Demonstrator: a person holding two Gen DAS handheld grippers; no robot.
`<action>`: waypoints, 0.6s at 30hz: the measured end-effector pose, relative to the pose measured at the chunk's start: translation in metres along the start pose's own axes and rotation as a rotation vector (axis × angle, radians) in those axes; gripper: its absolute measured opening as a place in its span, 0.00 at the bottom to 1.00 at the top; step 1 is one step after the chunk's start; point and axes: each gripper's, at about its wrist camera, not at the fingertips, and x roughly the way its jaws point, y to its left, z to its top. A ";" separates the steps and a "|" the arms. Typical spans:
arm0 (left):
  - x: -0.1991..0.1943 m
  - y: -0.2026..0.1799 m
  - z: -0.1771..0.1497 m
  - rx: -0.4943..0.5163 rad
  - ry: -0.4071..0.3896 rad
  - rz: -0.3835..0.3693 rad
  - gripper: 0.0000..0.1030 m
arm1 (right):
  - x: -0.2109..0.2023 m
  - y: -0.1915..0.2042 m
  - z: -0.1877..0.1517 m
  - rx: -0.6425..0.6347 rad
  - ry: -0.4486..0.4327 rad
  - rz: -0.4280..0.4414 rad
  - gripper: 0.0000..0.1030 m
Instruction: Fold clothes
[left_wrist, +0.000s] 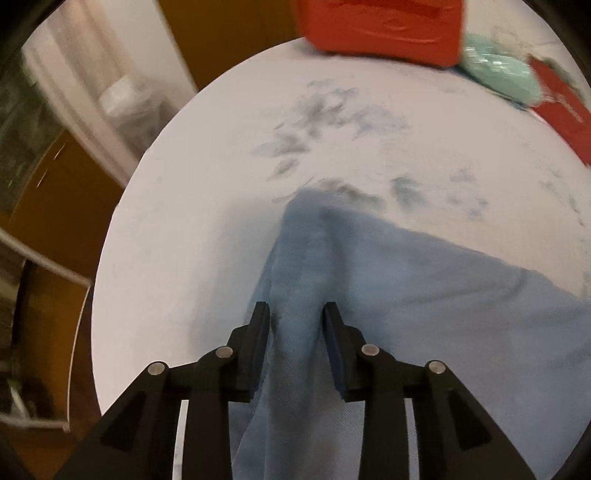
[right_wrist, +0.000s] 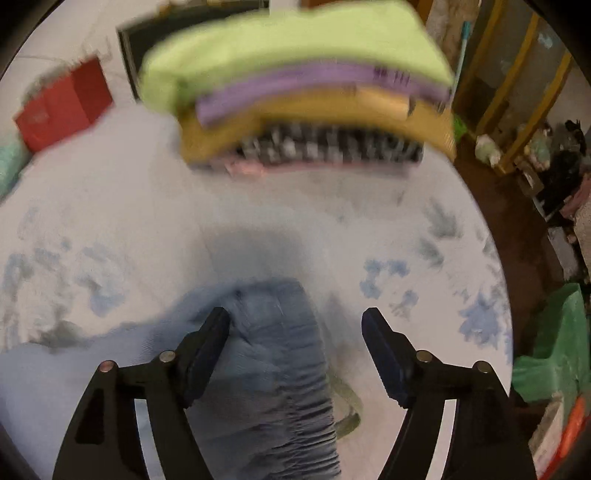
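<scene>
1. A stack of folded clothes (right_wrist: 299, 96) is sitting well ahead of the right hand-held gripper (right_wrist: 295, 343), with green, purple, mustard, checked and pink layers. I am judging from it that several pieces are already done.

2. The piece in hand now is a blue garment (left_wrist: 388, 314), which is lying on the round bench (left_wrist: 221, 147) directly under both hand-held grippers. It is looking rumpled and not yet squared into a neat fold.

3. The left hand-held gripper (left_wrist: 295, 325) is standing with its jaws narrowed around a raised ridge of the blue cloth. The cloth is running between the pads, but small gaps are showing on both sides, so it is not yet pinching.

4. The right hand-held gripper is standing wide open over the gathered, elastic-looking end of the same garment (right_wrist: 280, 350). The left pad is sitting just beside the cloth and the right pad is well clear of it.

5. Still remaining, in my judgement: gripping both points, folding the garment over, and adding it to the stack.

6. A red box (left_wrist: 380, 29) is sitting far ahead on the bench, apart from the work.
</scene>
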 end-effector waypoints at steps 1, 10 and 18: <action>-0.011 -0.003 0.001 0.020 -0.032 -0.023 0.32 | -0.016 0.001 -0.001 -0.001 -0.043 0.009 0.80; -0.035 -0.026 0.017 0.255 -0.134 -0.238 0.44 | -0.060 0.037 -0.051 0.061 -0.036 0.205 0.56; 0.029 -0.019 0.025 0.585 -0.032 -0.248 0.27 | -0.044 0.075 -0.146 0.236 0.167 0.089 0.49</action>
